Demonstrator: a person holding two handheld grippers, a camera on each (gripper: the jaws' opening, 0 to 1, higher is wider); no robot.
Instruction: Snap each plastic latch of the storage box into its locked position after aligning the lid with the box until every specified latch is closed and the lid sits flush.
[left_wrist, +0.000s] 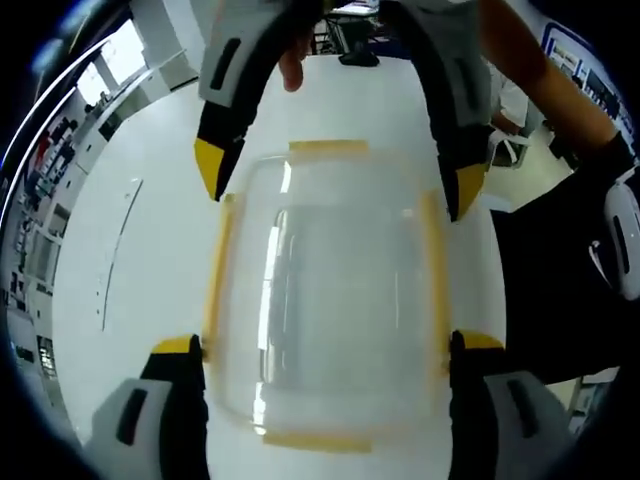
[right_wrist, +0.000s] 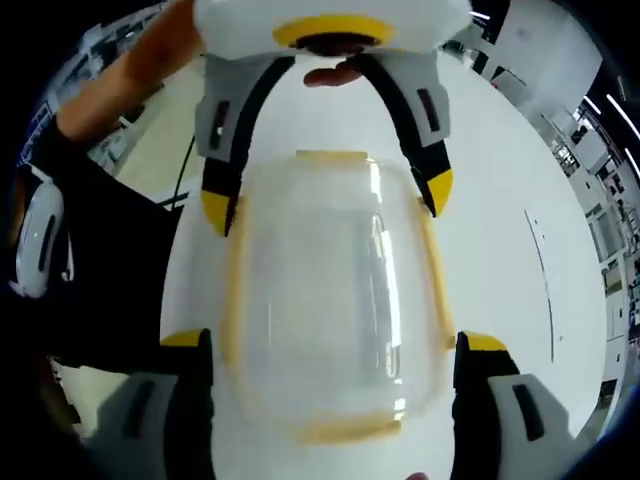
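- Left gripper view: my left gripper (left_wrist: 325, 350) is spreading its yellow-tipped fingers (left_wrist: 178, 347) wide, one on each long side of the clear storage box (left_wrist: 325, 300), which is lying on the white table (left_wrist: 120, 270); whether the tips are touching the box walls I cannot tell, and they are clamping nothing.
- The transparent lid (left_wrist: 330, 280) is sitting on top of the box, with yellow latches (left_wrist: 218, 275) running along both long sides and at both short ends.
- Across the box, my right gripper (left_wrist: 335, 180) is reaching in from the far side, jaws wide apart, its yellow tips hovering near the far corners of the lid.
- Right gripper view: the same box (right_wrist: 335, 300) is lying between my right gripper's (right_wrist: 335, 345) widely parted fingers (right_wrist: 478, 345), which are gripping nothing.
- My left gripper (right_wrist: 325, 200) is facing me from the far end, its jaws spread just beside the far corners of the lid (right_wrist: 330, 270).
- The yellow latches (right_wrist: 438, 285) are framing the lid; whether each one is snapped shut is too blurred to tell.
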